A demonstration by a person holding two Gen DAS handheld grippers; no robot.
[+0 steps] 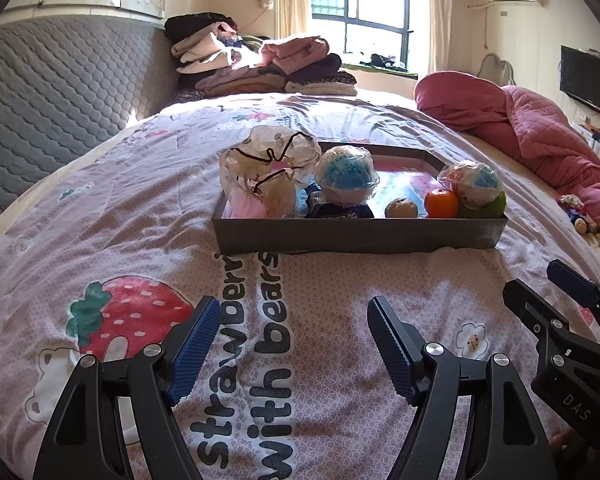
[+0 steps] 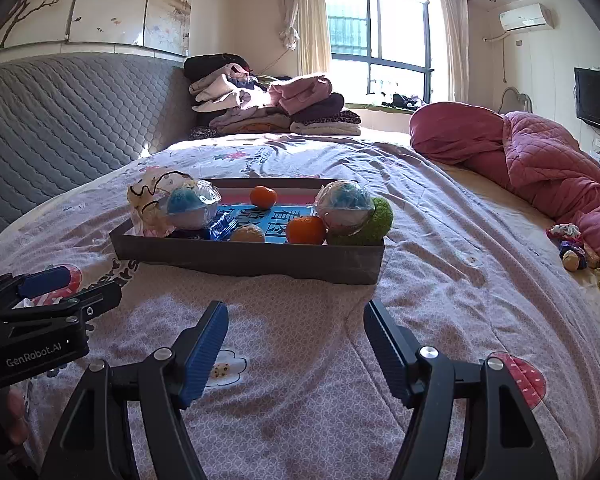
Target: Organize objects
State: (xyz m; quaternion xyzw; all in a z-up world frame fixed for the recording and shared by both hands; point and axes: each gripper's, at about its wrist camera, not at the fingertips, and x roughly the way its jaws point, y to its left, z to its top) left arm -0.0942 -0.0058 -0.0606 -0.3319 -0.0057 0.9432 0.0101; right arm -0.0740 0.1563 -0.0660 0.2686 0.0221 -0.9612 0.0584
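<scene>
1. The left gripper (image 1: 290,344), black with blue ribbed pads, hangs low over the pink strawberry-print bedspread (image 1: 320,380); its jaws stand wide apart with nothing between them.
2. The right gripper (image 2: 296,348), of the same make, is likewise spread wide and empty, just right of the left one.
3. The shallow grey cardboard tray (image 1: 356,234) lies on the bedspread, beyond both grippers.
4. In the tray: a clear plastic bag with black cord (image 1: 266,172) at far left, two plastic-wrapped blue-and-white balls (image 1: 346,176) (image 1: 470,182), an orange tangerine (image 1: 441,203), a small tan round fruit (image 1: 400,208), and a green fuzzy ball (image 2: 382,216) at the right end.
5. A second tangerine (image 2: 263,196) sits at the tray's far wall.
6. Folded clothes (image 2: 268,100) are piled at the far side; a rose quilt (image 2: 532,160) lies right.
</scene>
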